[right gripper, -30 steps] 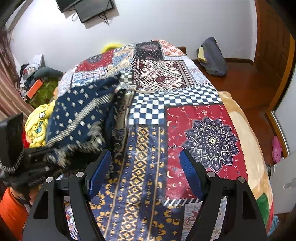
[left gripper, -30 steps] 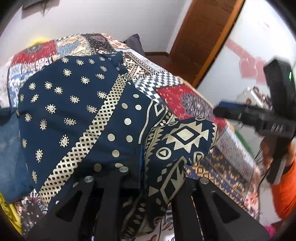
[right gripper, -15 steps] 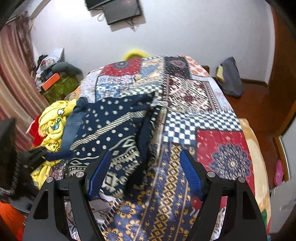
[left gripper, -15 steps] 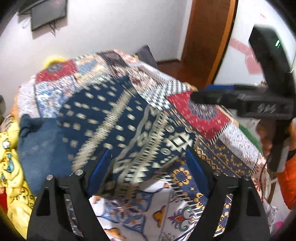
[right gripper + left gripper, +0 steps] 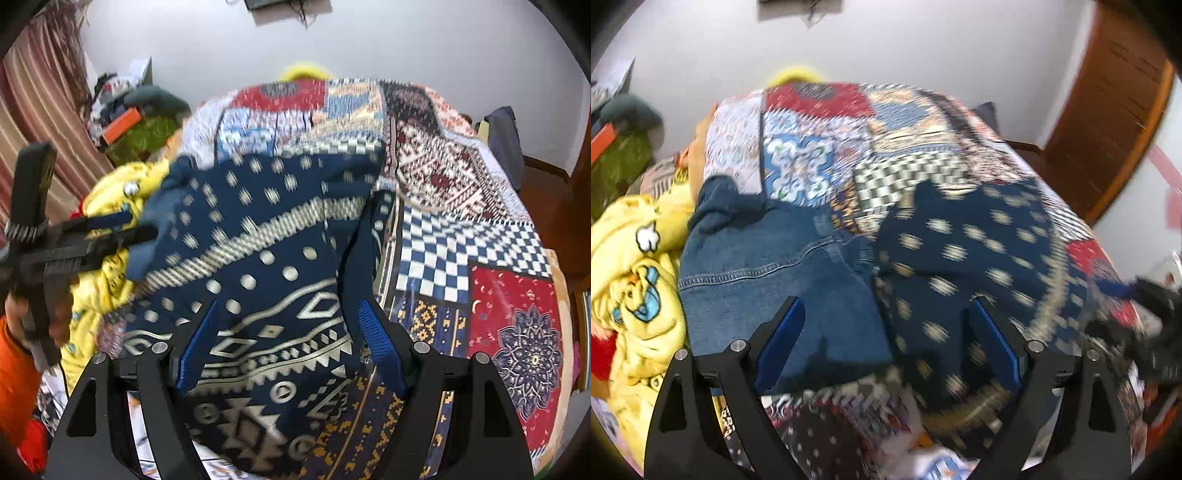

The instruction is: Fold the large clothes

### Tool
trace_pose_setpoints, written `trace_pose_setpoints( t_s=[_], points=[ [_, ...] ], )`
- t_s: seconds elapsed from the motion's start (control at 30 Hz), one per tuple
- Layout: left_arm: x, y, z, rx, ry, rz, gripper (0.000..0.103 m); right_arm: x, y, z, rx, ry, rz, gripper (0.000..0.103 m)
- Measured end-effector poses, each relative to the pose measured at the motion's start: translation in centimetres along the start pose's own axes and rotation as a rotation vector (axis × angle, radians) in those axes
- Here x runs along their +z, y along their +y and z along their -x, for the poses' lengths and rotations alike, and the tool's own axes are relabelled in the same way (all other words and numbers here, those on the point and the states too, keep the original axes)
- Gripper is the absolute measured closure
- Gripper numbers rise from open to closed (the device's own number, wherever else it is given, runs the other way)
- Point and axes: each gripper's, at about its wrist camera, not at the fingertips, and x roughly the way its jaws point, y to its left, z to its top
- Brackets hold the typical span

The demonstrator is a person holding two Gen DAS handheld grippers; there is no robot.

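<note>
Covering the whole bed, a patchwork bedspread (image 5: 480, 236) carries everything. On it lies the navy patterned garment (image 5: 258, 280), spread across the middle with its near end bunched up. Just beside it rests a folded pair of blue jeans (image 5: 768, 266), their edge touching the navy cloth, and beyond them a heap of yellow printed fabric (image 5: 631, 280). The left gripper (image 5: 886, 343) has just been opening, its fingers wide apart above jeans and garment, gripping nothing. The right gripper (image 5: 284, 350) has fingers apart, the garment's bunched end between them.
</note>
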Motion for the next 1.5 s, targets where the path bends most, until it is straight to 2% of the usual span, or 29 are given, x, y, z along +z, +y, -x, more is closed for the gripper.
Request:
trace_pose_setpoints(
  t_s=[0.17, 0.27, 0.33, 0.43, 0.6, 0.7, 0.77, 0.87, 1.0, 1.07, 1.17, 1.27, 1.4, 1.5],
  points=[
    [1.0, 1.2, -2.9, -0.060, -0.008, 0.096, 0.012, -1.9, -2.0, -1.9, -0.005, 0.067, -0.027, 0.028],
    [0.7, 1.1, -2.5, -0.080, -0.010, 0.114, 0.012, -3.1, -4.0, -1.6, 0.023, 0.087, -0.093, 0.024],
    [-0.1, 0.5, -1.9, -0.089, -0.004, 0.088, 0.012, -3.9, -5.2, -0.9, 0.047, 0.098, -0.145, 0.024],
    [-1.4, -0.3, -0.8, -0.083, 0.001, 0.048, 0.012, -4.8, -6.1, 0.0, 0.038, 0.104, -0.174, 0.024],
    [-4.4, -1.6, 1.6, -0.089, 0.016, 0.005, 0.012, -6.2, -6.4, 2.1, -0.018, 0.107, -0.168, 0.024],
    [-6.6, -2.6, 2.7, -0.070, 0.029, -0.061, 0.012, -6.7, -6.3, 3.2, -0.072, 0.107, -0.140, 0.024],
    [-7.6, -2.7, 3.8, -0.034, 0.009, -0.090, 0.012, -6.7, -6.1, 4.0, -0.079, 0.103, -0.121, 0.024],
    [-8.0, -2.3, 5.0, -0.026, 0.023, -0.101, 0.012, -6.1, -5.8, 5.5, -0.067, 0.075, -0.108, 0.024],
    [-7.1, -1.5, 7.0, 0.028, -0.024, -0.110, 0.012, -4.3, -4.9, 7.3, -0.034, 0.010, -0.097, 0.024],
    [-6.0, -0.9, 7.6, 0.020, -0.044, -0.083, 0.012, -2.9, -4.3, 7.6, 0.007, -0.021, -0.094, 0.024],
    [-4.1, 0.3, 7.2, -0.031, -0.037, -0.005, 0.012, -1.2, -3.6, 6.7, 0.082, -0.038, -0.113, 0.023],
    [-2.6, 1.1, 5.3, -0.128, 0.009, 0.076, 0.012, 0.0, -3.3, 4.5, 0.148, -0.022, -0.138, 0.023],
    [-1.7, 1.5, 1.3, -0.270, 0.104, 0.173, 0.012, 1.0, -3.8, 0.0, 0.196, 0.056, -0.190, 0.023],
    [-1.7, 1.3, -1.9, -0.335, 0.169, 0.217, 0.012, 1.1, -4.8, -3.2, 0.225, 0.117, -0.247, 0.023]
  ],
)
